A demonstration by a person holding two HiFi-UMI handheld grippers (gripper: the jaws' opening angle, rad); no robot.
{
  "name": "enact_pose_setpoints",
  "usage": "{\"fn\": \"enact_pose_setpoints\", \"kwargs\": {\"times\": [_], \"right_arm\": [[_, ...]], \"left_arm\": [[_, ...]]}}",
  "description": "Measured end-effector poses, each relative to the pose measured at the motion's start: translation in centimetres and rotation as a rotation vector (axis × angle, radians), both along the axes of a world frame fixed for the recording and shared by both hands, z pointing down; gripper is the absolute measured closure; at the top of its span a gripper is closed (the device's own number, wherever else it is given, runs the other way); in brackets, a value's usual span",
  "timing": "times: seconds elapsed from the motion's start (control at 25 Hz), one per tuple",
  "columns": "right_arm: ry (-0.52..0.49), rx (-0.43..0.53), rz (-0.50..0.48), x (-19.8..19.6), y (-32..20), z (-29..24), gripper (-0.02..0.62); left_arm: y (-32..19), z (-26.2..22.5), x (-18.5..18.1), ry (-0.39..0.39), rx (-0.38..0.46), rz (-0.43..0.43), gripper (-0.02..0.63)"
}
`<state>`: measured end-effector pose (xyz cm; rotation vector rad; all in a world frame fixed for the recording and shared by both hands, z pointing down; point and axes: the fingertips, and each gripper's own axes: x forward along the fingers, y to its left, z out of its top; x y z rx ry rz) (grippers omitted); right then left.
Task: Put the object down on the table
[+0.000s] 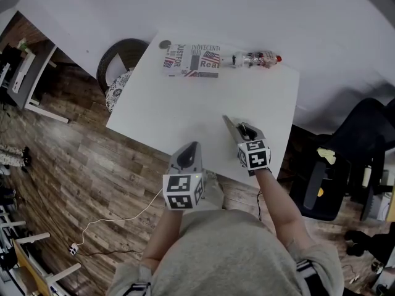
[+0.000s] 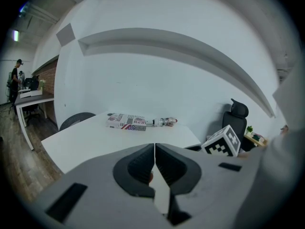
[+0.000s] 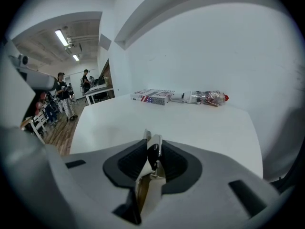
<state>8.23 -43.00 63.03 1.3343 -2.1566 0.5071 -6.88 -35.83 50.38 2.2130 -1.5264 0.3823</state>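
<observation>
In the right gripper view a small metal clip-like object (image 3: 147, 187) with a black part stands upright between the jaws of my right gripper (image 3: 152, 140). Its two thin leaves lie against both jaw faces, so the gripper is shut on it. The head view shows that gripper (image 1: 227, 119) low over the white table (image 1: 185, 110), near the front right edge, with its tips pointing at the top. My left gripper (image 1: 196, 144) hovers at the front edge. Its jaws (image 2: 155, 149) meet in a thin line and hold nothing.
A flat box with flag print (image 1: 191, 60) and a plastic bottle lying on its side (image 1: 256, 59) sit along the table's far edge. A dark round chair (image 1: 120, 57) stands at the far left corner, and a black office chair (image 1: 345, 159) to the right. A cable (image 1: 117, 224) lies on the wooden floor.
</observation>
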Motion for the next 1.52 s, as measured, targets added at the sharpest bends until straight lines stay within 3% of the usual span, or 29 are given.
{"fn": "enact_pose_setpoints", "kwargs": {"times": [0.72,0.8,1.2,1.52], "right_arm": [[0.055,0.021,0.063,2.0,-0.8,0.8,0.463],[0.074,0.027,0.071,2.6,-1.0,1.0,0.433],[0.084,0.046,0.073,2.8,-0.6,0.3,0.437],[0.045,0.11,0.08,2.9,3.2,-2.5,0.442]], "left_arm": [[1.0,0.2,0.1,-0.007,-0.007,-0.011,0.597],[1.2,0.2,0.0,-0.007,-0.007,-0.014,0.597],[2.6,-0.4,0.1,-0.006,0.01,-0.024,0.597],[5.3,-0.9,0.4,-0.006,0.04,-0.029,0.597]]}}
